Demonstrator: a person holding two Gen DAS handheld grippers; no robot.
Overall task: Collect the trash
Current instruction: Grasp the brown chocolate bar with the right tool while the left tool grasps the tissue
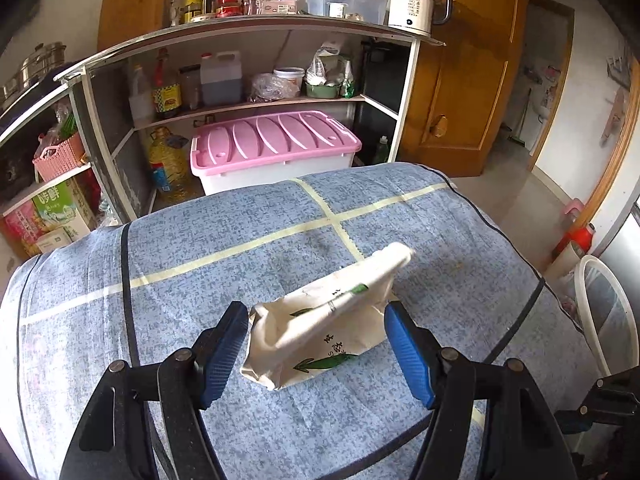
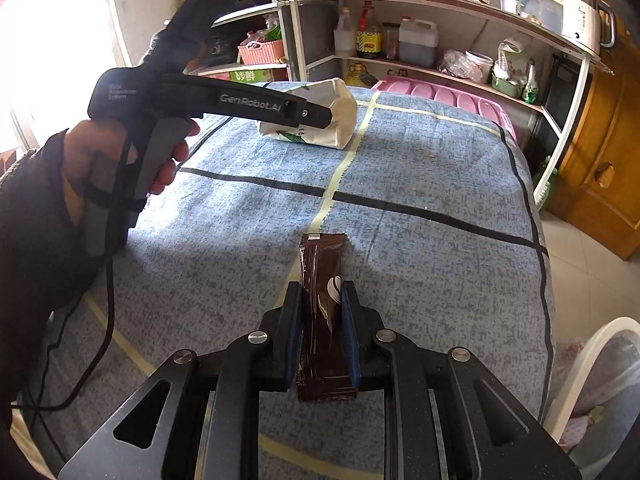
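A crumpled cream tissue packet (image 1: pixel 324 320) with green leaf print lies on the blue tablecloth (image 1: pixel 200 248). My left gripper (image 1: pixel 316 356) is open, its blue pads on either side of the packet, not closed on it. The packet also shows in the right wrist view (image 2: pixel 328 114), with the left gripper (image 2: pixel 320 118) at it. My right gripper (image 2: pixel 320 332) is shut on a dark brown snack wrapper (image 2: pixel 322 312), which sticks out forward over the cloth.
A white-rimmed trash bin (image 2: pixel 592 392) stands at the table's right edge; it also shows in the left wrist view (image 1: pixel 600 312). Behind the table are a shelf with bottles (image 1: pixel 168 92), a pink-lidded box (image 1: pixel 276 136) and a wooden door (image 1: pixel 460 92).
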